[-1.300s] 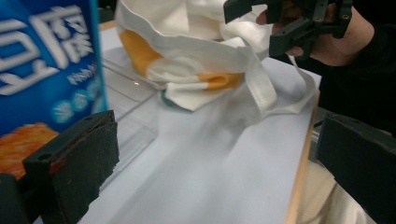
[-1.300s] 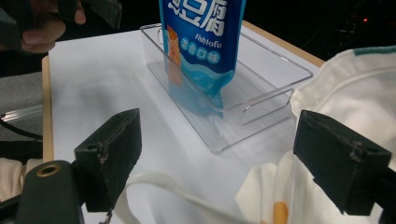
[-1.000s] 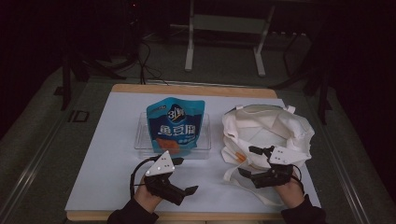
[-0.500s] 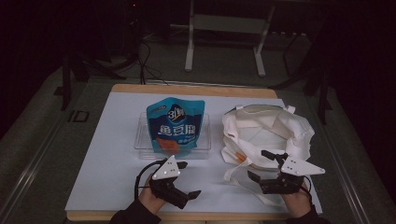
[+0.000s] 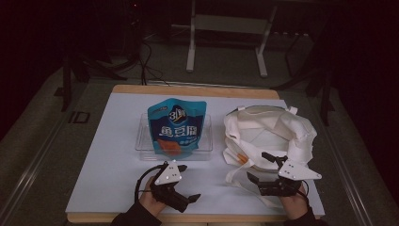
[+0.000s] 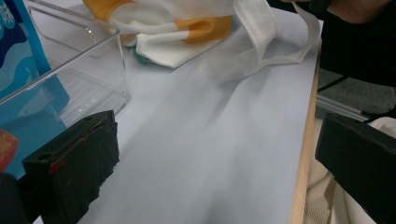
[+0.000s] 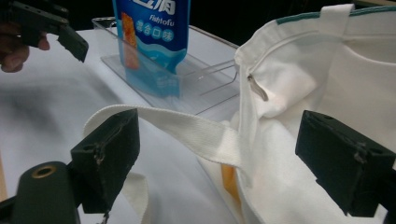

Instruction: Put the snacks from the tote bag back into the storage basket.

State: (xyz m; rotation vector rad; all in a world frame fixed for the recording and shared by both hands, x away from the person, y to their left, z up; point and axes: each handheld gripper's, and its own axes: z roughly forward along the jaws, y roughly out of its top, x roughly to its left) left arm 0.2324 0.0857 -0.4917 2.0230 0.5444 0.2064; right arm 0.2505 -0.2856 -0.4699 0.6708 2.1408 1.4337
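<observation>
A blue snack pouch [image 5: 178,126] stands in a clear plastic tray [image 5: 141,141] at the middle of the table. To its right lies a crumpled white tote bag [image 5: 268,134] with orange showing inside. My left gripper [image 5: 188,182] is open just in front of the tray, its jaws over bare table in the left gripper view [image 6: 217,140]. At the bag's near edge my right gripper [image 5: 259,167] is open. In the right gripper view [image 7: 217,144] the bag's white strap [image 7: 187,130] runs across between the jaws, not clamped.
A white sheet [image 5: 108,155] covers the table, and its wooden edge [image 6: 303,163] lies close to the left gripper's right jaw. A loose loop of the strap [image 6: 280,42] trails toward the front edge. Dark floor and stand legs [image 5: 190,47] lie beyond the table.
My right gripper has shifted a little to the right and back toward the near edge, off the bag's rim. The left gripper has barely moved.
</observation>
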